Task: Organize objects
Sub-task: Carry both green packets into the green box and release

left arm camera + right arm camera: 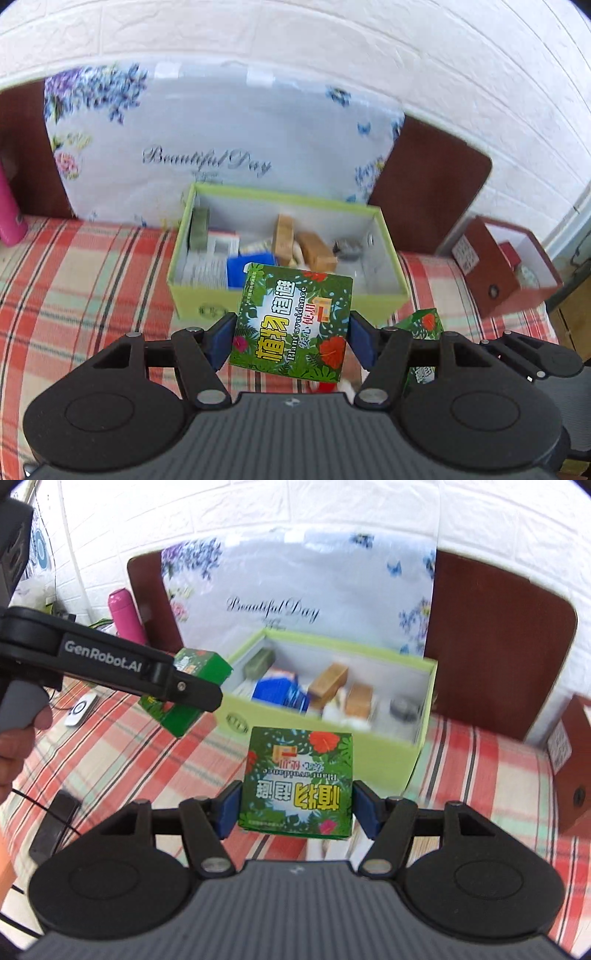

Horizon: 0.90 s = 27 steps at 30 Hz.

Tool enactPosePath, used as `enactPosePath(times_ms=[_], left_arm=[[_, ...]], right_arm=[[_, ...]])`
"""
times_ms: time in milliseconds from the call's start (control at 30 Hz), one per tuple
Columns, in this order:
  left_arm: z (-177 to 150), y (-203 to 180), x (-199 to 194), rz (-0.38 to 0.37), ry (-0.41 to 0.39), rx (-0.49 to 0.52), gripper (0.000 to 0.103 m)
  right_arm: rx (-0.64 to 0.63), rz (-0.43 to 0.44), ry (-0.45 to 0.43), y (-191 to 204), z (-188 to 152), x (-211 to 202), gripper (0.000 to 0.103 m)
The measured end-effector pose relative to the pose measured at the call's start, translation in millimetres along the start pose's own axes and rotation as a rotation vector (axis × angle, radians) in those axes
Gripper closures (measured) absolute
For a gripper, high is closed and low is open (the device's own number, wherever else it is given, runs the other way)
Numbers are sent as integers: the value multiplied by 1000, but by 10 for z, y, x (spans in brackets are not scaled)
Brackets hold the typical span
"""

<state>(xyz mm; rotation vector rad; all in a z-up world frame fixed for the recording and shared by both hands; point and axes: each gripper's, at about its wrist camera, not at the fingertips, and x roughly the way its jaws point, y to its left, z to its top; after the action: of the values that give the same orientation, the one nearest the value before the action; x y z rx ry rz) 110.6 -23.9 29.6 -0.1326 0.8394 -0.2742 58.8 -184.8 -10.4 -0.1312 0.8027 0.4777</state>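
Note:
My left gripper (291,338) is shut on a green floral box (291,325), held above the plaid cloth just in front of the light-green storage box (192,295). It also shows in the right wrist view (192,686) with its green box (201,666). My right gripper (297,806) is shut on a second green floral box (299,779), upside down, in front of the storage box (384,760). The second box shows partly in the left wrist view (424,325). The storage box holds tan blocks (314,247), a blue item (240,269) and other small packs.
A floral bag (207,140) printed "Beautiful Day" leans on a brown headboard (428,184). A pink bottle (125,616) stands at the left. A brown open box (495,273) sits at the right. A white remote (81,709) and a black device (51,827) lie on the cloth.

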Motion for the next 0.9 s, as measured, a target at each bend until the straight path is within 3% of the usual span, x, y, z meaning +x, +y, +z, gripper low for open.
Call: enactPosePath(times_ms=[300,700,733,767,800,833,900], left_arm=[[557,139,396,51,-28,-24,37],[996,356,1293,82,29,-30,36],[1003,367,1333,89,13,-37,34],[997,378,1373,107,-1,-42,25],[985,389,1419,129,5,-39,21],[963,399,1458,145,20,-36,20],[861,462,1453,135,33,-50,20]], right_arm=[[-11,-24,-41,-170,527,379,41],[57,-82,-4,-521,915,1190,40],[58,-90,-6,-548,944,1254,40],[54,-99,-11,-578,966,1320,40],[45,-102,-17,-606,979,1398,29],[35,-102,-3,-623,980,1479,9],[26,-130,27,-624,944,1577,7]])
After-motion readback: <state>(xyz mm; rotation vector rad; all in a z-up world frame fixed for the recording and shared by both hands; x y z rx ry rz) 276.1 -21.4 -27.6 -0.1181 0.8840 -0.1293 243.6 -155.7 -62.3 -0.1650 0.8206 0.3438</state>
